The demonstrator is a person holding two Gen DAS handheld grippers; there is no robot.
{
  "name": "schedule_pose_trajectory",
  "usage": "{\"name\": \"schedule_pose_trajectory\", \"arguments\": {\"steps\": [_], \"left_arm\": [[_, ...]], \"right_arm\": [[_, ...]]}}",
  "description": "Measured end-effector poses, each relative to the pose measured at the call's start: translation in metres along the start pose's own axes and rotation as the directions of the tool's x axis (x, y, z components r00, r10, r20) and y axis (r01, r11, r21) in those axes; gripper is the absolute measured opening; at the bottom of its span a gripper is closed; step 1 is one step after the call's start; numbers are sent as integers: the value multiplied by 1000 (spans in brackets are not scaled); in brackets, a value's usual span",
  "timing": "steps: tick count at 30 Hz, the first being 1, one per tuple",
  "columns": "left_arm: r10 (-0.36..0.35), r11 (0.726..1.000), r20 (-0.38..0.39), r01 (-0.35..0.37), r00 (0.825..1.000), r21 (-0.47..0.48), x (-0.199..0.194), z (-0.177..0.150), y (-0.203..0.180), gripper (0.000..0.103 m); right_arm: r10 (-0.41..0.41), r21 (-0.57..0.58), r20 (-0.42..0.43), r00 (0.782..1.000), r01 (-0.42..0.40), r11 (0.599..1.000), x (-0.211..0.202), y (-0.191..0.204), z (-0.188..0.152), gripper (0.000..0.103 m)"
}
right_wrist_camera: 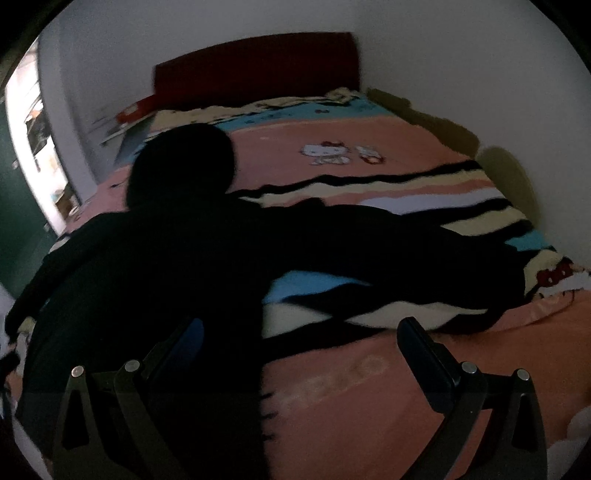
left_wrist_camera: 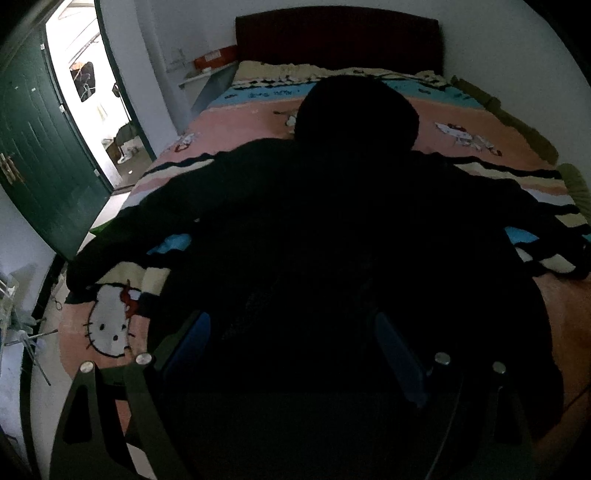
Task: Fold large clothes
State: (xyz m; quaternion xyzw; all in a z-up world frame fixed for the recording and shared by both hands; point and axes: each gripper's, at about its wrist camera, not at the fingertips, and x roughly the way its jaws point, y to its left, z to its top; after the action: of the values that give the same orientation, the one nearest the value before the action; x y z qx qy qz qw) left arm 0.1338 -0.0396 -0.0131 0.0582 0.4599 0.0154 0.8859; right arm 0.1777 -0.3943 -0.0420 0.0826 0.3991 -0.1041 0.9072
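Since the large black hooded garment (left_wrist_camera: 314, 236) lies spread flat across the pink cartoon-cat patterned blanket (left_wrist_camera: 461, 122), with its hood (left_wrist_camera: 356, 110) pointing to the dark red headboard (left_wrist_camera: 338, 35) at the top of the frame and both sleeves stretched out to the sides, I judge the folding to be at its very start: the piece looks laid out, and no fold shows in either view.

In the left wrist view the garment fills the centre and lower half of the frame; one sleeve (left_wrist_camera: 122, 240) runs to the lower left, the other to the right edge. The left gripper (left_wrist_camera: 291, 350) sits at the bottom of the frame above the dark body of the cloth, its jaws spread wide; the cloth is so dark that I cannot tell whether the blue-padded fingers (left_wrist_camera: 194, 339) touch it, but nothing appears pinched between them.

In the right wrist view the garment takes up the left and centre, with the right sleeve (right_wrist_camera: 388, 243) reaching toward the right edge across the striped band of the blanket. The right gripper (right_wrist_camera: 303, 350) is likewise released, jaws wide apart, straddling the garment's side edge and bare pink blanket.

Left to do, as far as I can judge: sleeves inward, then the body folded over, hood tucked.
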Motion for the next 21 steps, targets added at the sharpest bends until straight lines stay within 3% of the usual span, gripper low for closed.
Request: {"name": "schedule_pose_trajectory", "arguments": {"steps": [8,13,18,21], "left_arm": [[3,1000,-47,-4,999,-14,23,1,-2,91],[10,1000,-58,-11,998,-23,31,0,1,91],[6,999,-61,-9,998,-42,36,2,5,91],[5,999,-68,-8,998,-45,39,2,6,91]], "right_arm": [[-125,195,-7,992,124,973,37,-107,43,103],[-247,298,-67,967,255,920,67,-197,63,103],[-222,387,-146,964,262,884,101,-259,58,101],[-212,423,-185,960,273,864,118,-278,48,92]]}}
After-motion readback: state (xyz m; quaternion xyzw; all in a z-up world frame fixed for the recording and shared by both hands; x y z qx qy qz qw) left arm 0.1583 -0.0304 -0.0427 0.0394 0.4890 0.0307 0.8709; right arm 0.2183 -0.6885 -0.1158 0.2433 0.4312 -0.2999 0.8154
